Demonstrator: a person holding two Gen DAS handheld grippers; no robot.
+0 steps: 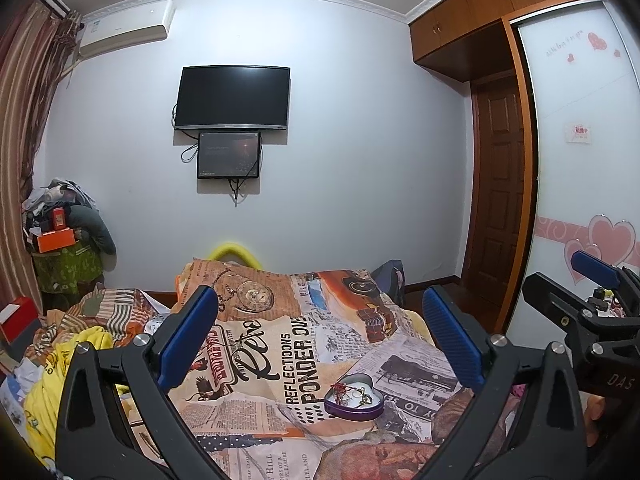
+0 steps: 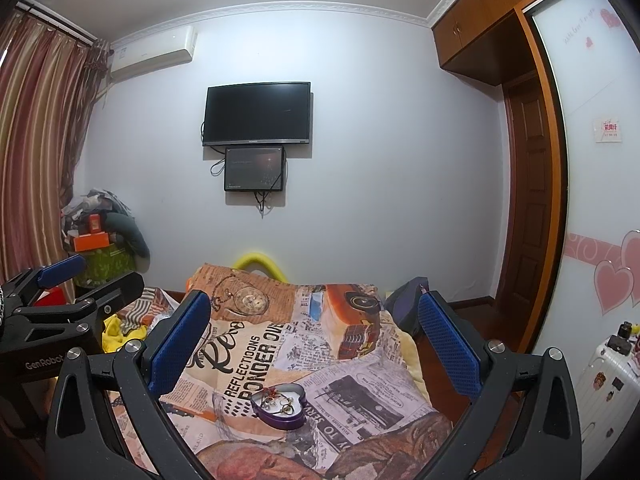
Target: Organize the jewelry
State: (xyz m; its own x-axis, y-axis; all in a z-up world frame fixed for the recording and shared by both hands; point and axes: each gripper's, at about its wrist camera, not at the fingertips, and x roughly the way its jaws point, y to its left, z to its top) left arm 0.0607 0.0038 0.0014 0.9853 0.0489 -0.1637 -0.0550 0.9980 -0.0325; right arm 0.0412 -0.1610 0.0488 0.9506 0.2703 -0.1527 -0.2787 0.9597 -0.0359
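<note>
We see 1 heart-shaped tin (image 1: 354, 400), purple wall, pale lining, lid off, sitting on the newsprint-pattern blanket (image 1: 280, 344) towards the near edge of the bed, just right of the "PONDER" lettering. Inside it: small jewelry pcs (image 2: 280, 398), a few gold-tone rings and a bit of red thread; exact count too small to tell. Tin also shows in the right wrist view, same spot on the blanket.

We hold 2 grippers, both above the bed and apart from the tin, nothing between the fingers. Left gripper (image 1: 320, 334): jaws spread wide, 2 blue pads (image 1: 188, 332), tin visible low in the gap, nearer the right finger. Right gripper (image 2: 314, 338): jaws likewise wide apart, 2 blue pads (image 2: 180, 340), tin low in the gap, about centre. Each gripper shows at the edge of the other's view.

Further out: yellow cloth (image 1: 60, 360) bunched at the bed's left edge. On the far wall 2 dark screens: 1 TV (image 1: 234, 98), 1 smaller screen (image 1: 229, 155) directly under it, cables hanging. 1 AC unit (image 1: 124, 28) top left, striped curtain (image 1: 24, 100) at left, a clutter pile (image 1: 66, 224) in the left corner with 1 orange box. Right side: wooden door (image 1: 498, 184), wardrobe panel with pink hearts (image 1: 600, 240), 1 white suitcase (image 2: 600, 384).
</note>
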